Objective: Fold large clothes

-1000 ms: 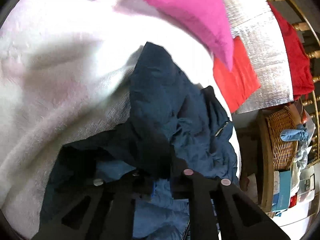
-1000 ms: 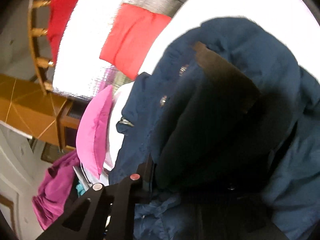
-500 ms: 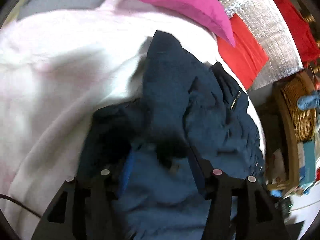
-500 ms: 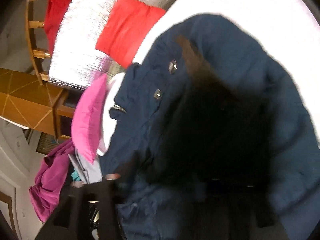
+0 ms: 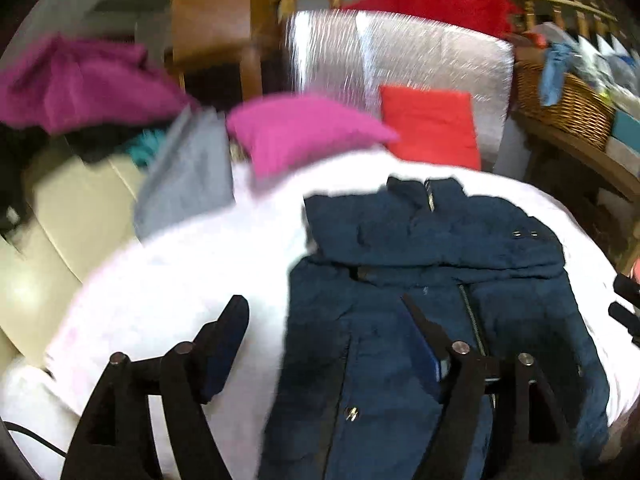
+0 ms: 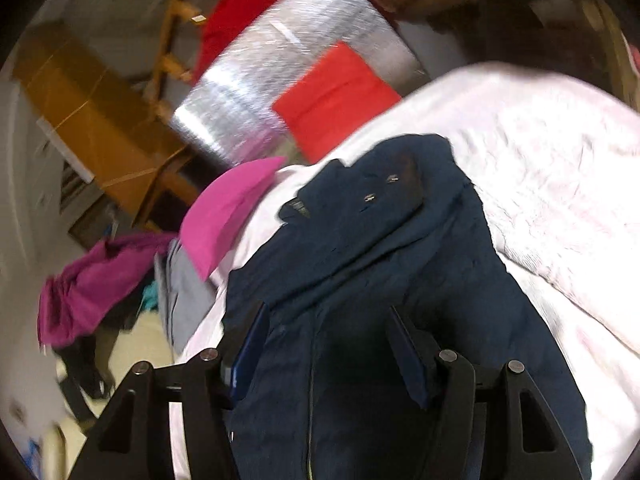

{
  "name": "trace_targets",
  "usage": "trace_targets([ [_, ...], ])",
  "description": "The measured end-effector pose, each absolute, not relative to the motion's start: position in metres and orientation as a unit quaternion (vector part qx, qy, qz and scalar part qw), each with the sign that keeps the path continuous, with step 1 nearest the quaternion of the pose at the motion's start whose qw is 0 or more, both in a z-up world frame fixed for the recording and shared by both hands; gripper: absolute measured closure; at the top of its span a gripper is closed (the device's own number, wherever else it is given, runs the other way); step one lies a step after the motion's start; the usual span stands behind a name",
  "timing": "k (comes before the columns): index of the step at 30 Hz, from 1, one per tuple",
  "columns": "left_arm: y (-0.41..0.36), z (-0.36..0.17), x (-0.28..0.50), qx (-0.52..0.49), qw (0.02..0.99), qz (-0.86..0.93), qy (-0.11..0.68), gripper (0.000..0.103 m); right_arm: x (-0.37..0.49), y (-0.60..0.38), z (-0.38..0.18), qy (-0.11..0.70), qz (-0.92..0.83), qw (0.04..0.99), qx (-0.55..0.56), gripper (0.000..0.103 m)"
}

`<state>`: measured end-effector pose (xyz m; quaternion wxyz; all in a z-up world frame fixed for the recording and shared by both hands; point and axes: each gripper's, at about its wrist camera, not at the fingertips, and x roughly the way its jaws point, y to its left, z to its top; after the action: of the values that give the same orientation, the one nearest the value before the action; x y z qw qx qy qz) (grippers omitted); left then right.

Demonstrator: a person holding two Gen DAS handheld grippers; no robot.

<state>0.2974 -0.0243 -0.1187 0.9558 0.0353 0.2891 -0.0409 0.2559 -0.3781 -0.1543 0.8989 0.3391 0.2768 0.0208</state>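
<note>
i'm spreading my left gripper wider above the navy blue zippered jacket, pinching nothing. my right gripper is hanging parted over it too, empty, with the white blanket lying underneath.

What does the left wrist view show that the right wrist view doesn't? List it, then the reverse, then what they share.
Only the left wrist view: the wicker basket seen whole, the jacket's zipper, and the opening left gripper.

Only the right wrist view: the cardboard box and the open right gripper.

Both: the navy jacket on the white blanket, pink cushion, red cloth, silver sheet.
</note>
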Motion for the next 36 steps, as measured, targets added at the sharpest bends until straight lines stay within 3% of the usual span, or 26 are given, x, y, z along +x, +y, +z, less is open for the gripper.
trace_targets([
  [3, -0.022, -0.091, 0.259, 0.058, 0.965, -0.038, 0.251, 0.017, 0.236, -0.353, -0.136, 0.264, 0.043, 0.906, 0.328, 0.039],
  [21, -0.011, -0.016, 0.145, 0.092, 0.978, -0.018, 0.185, 0.017, 0.106, -0.324, -0.017, 0.161, 0.098, 0.945, 0.269, 0.035],
  [30, -0.010, -0.024, 0.136, 0.101, 0.975, -0.017, 0.196, 0.015, 0.078, -0.337, -0.019, 0.159, 0.088, 0.950, 0.253, 0.032],
  [33, -0.007, -0.041, 0.143, 0.103, 0.968, -0.030, 0.227, 0.007, 0.074, -0.350, -0.033, 0.172, 0.071, 0.949, 0.256, 0.031],
  [36, 0.003, -0.074, 0.156, 0.102, 0.955, -0.037, 0.277, 0.007, 0.075, -0.364, -0.055, 0.200, 0.052, 0.942, 0.263, 0.027],
])
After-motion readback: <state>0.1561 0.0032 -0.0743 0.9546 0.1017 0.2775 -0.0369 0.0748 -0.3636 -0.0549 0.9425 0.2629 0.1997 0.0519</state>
